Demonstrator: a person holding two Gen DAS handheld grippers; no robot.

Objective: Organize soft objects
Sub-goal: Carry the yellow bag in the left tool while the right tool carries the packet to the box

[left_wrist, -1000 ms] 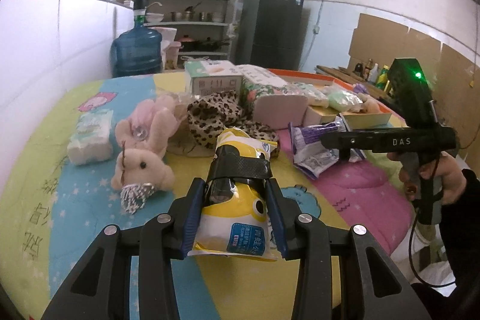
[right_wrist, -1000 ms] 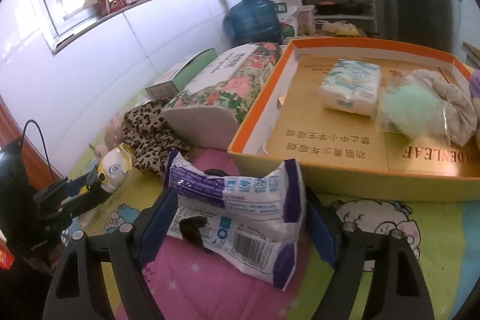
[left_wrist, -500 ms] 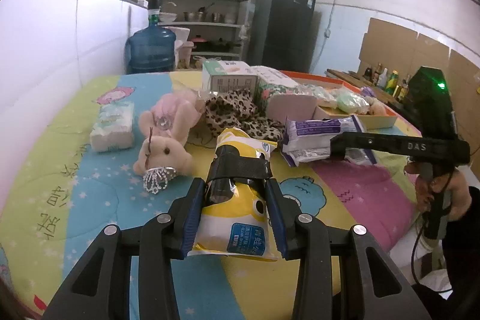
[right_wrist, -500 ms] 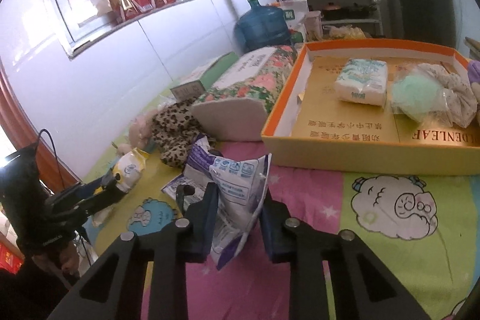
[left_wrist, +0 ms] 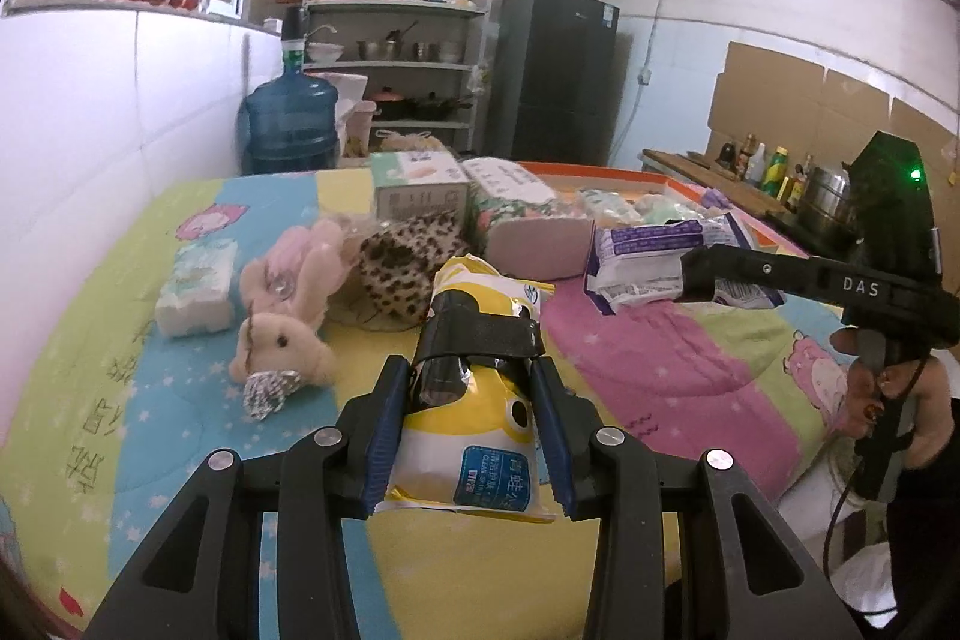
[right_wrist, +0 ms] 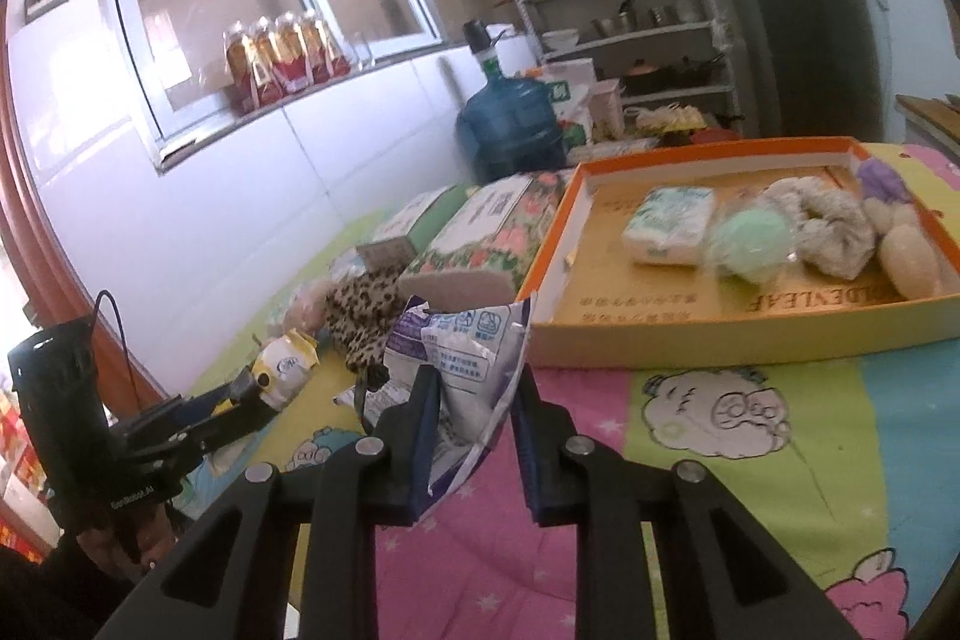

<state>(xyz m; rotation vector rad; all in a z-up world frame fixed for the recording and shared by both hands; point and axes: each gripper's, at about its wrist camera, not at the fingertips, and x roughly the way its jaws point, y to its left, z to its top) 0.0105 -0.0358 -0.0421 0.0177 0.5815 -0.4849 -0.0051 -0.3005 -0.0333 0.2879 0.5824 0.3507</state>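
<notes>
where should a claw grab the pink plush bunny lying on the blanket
Grip the pink plush bunny across its rounded head, coming down from above. It lies flat on the blanket with the head toward the camera and open blanket on either side of it, while its body end lies close against the leopard-print cloth. Both claws are full now, so one must be emptied first.

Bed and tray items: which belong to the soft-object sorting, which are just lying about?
Job:
- yellow wipes pack, gripped by left tool
- purple pack, in right tool
- orange tray
- plush rabbit
- leopard cloth
- tissue pack

Lying about:
- water jug
- shelf
- fridge
</notes>
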